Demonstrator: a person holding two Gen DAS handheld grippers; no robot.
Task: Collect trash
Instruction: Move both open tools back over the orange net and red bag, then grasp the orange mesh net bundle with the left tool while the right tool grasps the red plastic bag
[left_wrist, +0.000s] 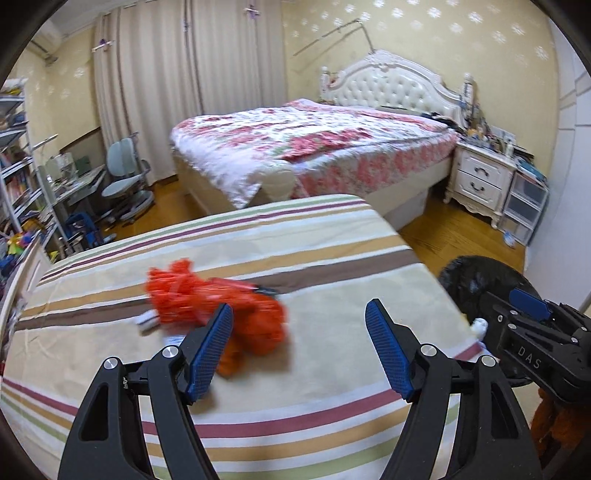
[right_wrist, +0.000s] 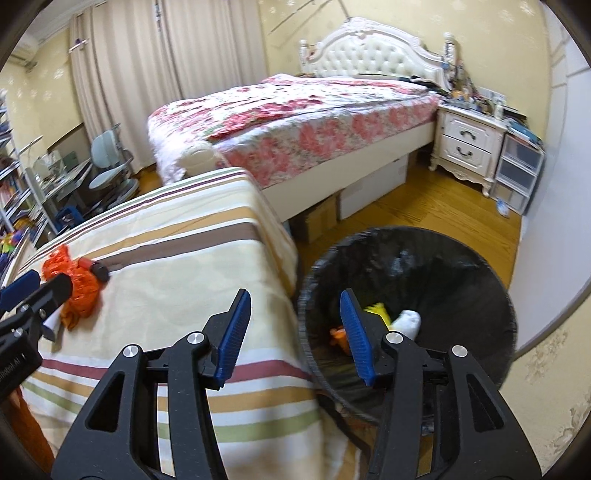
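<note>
While both grippers' fingers gape wide, the blurred orange mesh bag (left_wrist: 218, 314) hides a dark item.

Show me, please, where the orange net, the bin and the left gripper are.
orange net (left_wrist: 207, 306), left wrist view, middle of bundle.
bin (right_wrist: 461, 258), right wrist view, inner liner wall.
left gripper (left_wrist: 299, 347), left wrist view, between fingertips.

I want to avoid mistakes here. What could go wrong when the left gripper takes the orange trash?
The orange mesh bundle looks loose, so part may slip from the open left gripper. A small dark item touches it and may drop. The bin stands beyond the table edge, so trash may fall on the way.
</note>
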